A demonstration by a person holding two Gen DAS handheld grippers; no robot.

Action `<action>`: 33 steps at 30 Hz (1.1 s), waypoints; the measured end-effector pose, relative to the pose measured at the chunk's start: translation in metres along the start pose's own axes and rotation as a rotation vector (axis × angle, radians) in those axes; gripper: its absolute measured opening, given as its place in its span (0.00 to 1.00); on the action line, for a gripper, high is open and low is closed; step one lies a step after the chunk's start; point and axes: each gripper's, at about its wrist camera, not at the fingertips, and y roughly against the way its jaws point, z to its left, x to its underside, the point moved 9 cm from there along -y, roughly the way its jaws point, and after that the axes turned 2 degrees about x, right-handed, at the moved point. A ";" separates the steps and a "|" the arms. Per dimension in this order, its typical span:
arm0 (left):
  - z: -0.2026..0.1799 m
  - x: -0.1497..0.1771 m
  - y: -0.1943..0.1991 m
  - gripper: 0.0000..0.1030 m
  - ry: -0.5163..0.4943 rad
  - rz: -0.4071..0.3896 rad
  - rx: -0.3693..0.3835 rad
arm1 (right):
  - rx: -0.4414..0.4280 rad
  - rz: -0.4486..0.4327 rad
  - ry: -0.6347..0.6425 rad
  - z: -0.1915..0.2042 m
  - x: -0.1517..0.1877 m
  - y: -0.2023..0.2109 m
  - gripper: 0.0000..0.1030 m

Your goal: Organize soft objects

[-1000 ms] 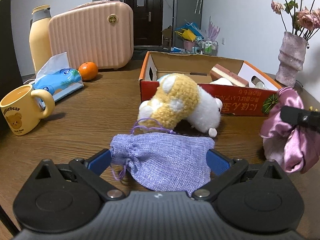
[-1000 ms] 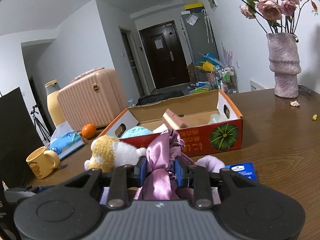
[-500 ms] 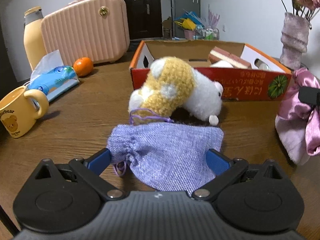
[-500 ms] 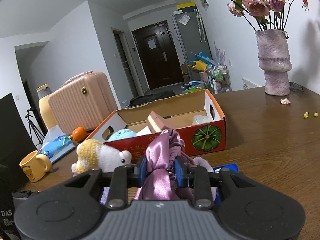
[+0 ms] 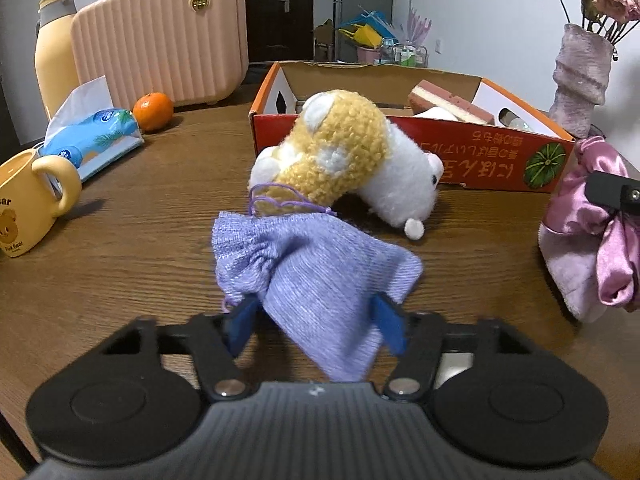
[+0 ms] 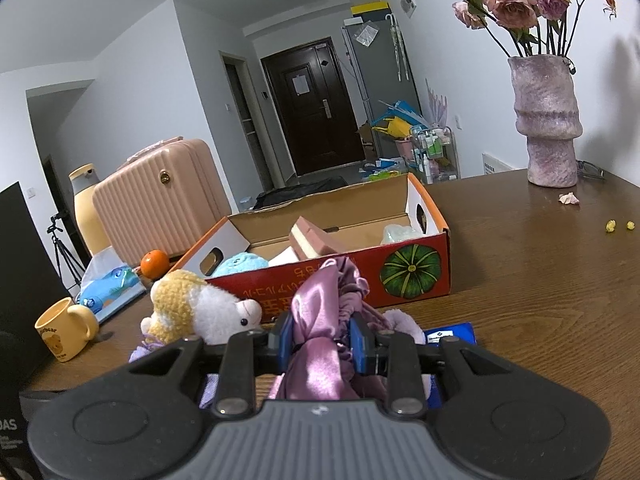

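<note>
We see a purple pouch [image 5: 320, 276] bunched up in the middle of the table [image 5: 140, 240]. A yellow and white plush [image 5: 348, 160] lies right behind it, against the red box [image 5: 480, 160].

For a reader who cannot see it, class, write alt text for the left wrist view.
The left gripper, its fingers having just been closing, pinches a lilac woven drawstring pouch on a brown wooden table. Behind lie a yellow-and-white crocheted plush toy and an open orange cardboard box.
</note>
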 end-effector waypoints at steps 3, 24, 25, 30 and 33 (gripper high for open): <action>-0.001 0.001 0.003 0.36 -0.004 -0.006 0.003 | -0.001 0.001 0.001 0.000 0.000 0.000 0.27; -0.005 -0.009 0.070 0.20 -0.024 -0.231 -0.004 | -0.066 -0.048 0.021 0.015 -0.007 0.012 0.27; -0.006 -0.011 0.073 0.20 -0.022 -0.239 -0.001 | -0.069 -0.052 0.021 0.016 -0.008 0.014 0.27; -0.011 -0.016 0.084 0.20 -0.024 -0.266 0.018 | -0.074 -0.068 0.029 0.020 -0.014 0.018 0.27; -0.015 -0.021 0.089 0.20 -0.032 -0.285 0.027 | -0.074 -0.075 0.032 0.021 -0.017 0.020 0.27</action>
